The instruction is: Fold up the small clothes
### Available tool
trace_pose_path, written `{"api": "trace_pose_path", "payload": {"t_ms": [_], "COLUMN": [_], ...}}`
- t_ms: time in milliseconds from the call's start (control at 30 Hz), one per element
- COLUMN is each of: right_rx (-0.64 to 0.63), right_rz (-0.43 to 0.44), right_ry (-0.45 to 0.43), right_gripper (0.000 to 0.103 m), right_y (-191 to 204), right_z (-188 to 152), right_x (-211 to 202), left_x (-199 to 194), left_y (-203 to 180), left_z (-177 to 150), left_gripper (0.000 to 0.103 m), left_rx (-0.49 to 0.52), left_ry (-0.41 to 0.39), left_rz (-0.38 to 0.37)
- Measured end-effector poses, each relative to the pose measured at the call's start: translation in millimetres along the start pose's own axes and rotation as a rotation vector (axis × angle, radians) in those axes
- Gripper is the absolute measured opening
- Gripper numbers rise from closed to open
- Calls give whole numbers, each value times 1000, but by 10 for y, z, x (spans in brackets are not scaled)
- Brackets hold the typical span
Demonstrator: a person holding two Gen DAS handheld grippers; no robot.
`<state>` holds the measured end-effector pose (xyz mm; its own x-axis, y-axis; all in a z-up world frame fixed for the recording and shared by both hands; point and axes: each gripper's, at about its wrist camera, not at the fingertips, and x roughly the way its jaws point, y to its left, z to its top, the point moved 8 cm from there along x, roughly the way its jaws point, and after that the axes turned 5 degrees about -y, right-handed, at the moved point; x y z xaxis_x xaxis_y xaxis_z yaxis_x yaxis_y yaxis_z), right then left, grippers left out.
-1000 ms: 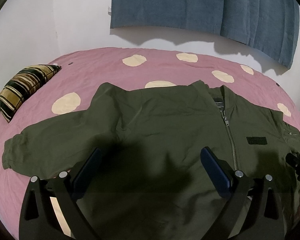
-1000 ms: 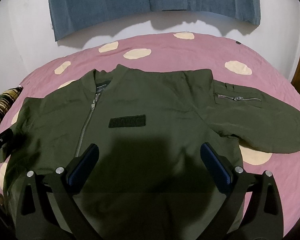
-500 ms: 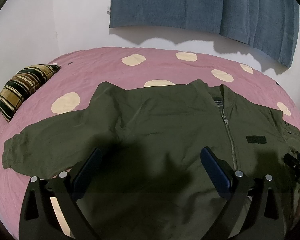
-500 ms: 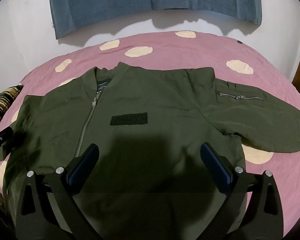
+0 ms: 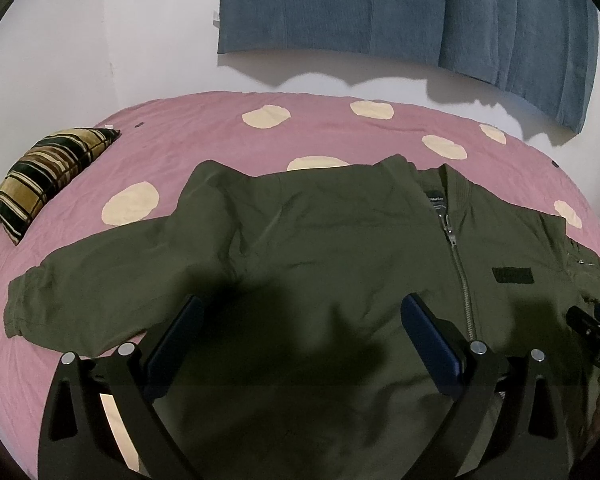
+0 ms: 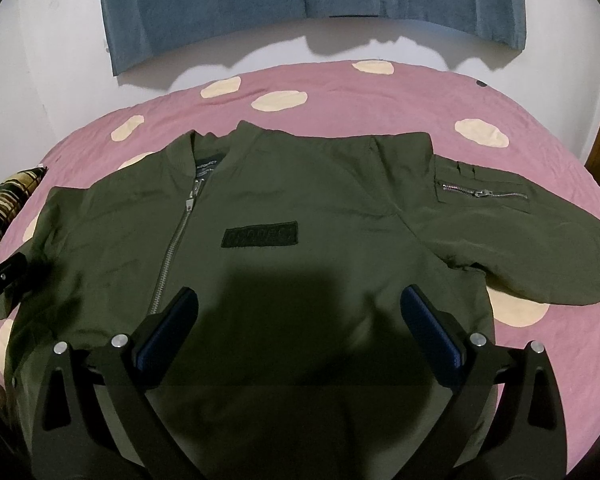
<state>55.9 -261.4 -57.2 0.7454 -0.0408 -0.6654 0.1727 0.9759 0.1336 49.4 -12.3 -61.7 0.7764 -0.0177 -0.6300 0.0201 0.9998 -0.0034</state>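
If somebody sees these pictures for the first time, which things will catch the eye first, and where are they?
First comes the olive green jacket, spread flat and front up in the middle of the pink bedsheet with cream dots, both sleeves stretched out to the sides. Next, the open left gripper and open right gripper hover above its lower half. Behind the bed, a blue cloth hangs on the white wall.
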Motion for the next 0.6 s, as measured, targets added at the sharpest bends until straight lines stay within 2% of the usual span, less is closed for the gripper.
{"api": "trace_pose_path", "payload": {"t_ms": [333, 433, 600], "right_rx": [29, 78, 250], "right_rz": [10, 8, -4], "right_ry": [-19, -53, -101], "right_gripper": [101, 101, 101], "right_y": [-101, -325, -1133], "right_z": [61, 190, 398], "right_x": [-34, -126, -313], "left_x": [11, 31, 62], "left_y": [-23, -24, -23], "left_z": [-54, -62, -96], "left_gripper": [99, 99, 99], "left_rx": [3, 12, 11], "left_ry": [5, 5, 18], "left_rz": [0, 4, 3]}}
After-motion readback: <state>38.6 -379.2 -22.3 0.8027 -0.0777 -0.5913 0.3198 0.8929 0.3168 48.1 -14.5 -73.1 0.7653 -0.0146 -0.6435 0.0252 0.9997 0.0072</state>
